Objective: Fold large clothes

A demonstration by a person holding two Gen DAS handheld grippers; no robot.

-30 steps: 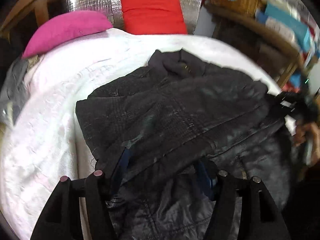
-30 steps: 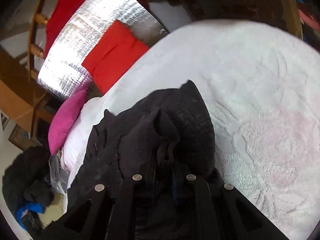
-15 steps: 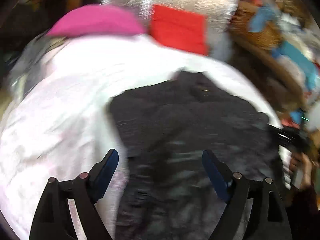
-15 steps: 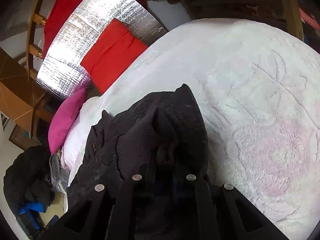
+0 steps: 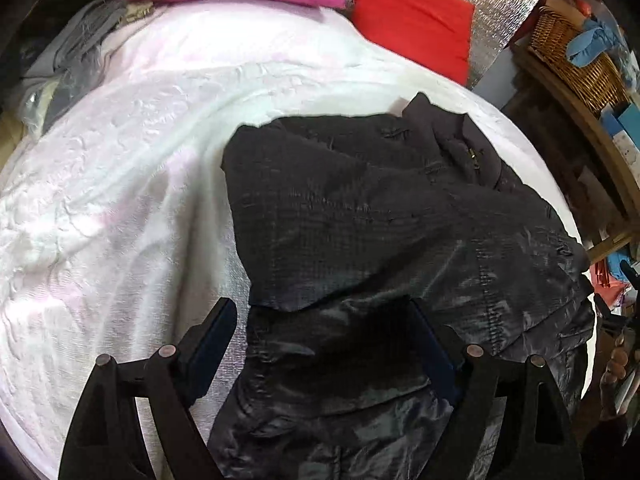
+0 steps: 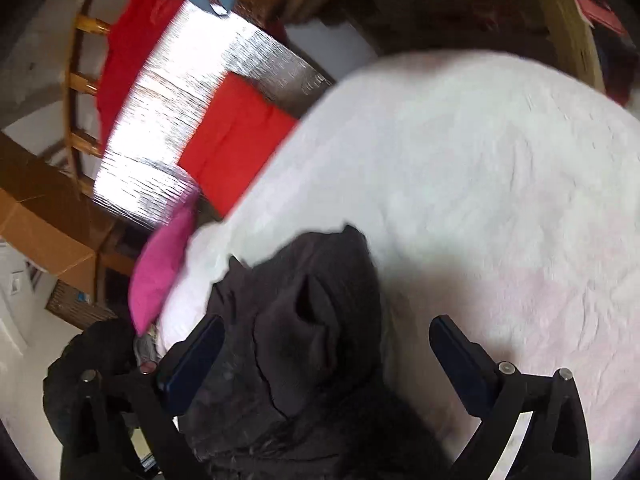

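Bare bedspread [image 5: 120, 200] left of jacket [image 5: 380, 220]

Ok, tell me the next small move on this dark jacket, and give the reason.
Probably bring the left gripper down and close it on the jacket's near hem, ready to fold it toward the collar. Both the left gripper and the right gripper are open and hold nothing, the jacket lies loose on the white bedspread, and the hem sits right between the left fingers.
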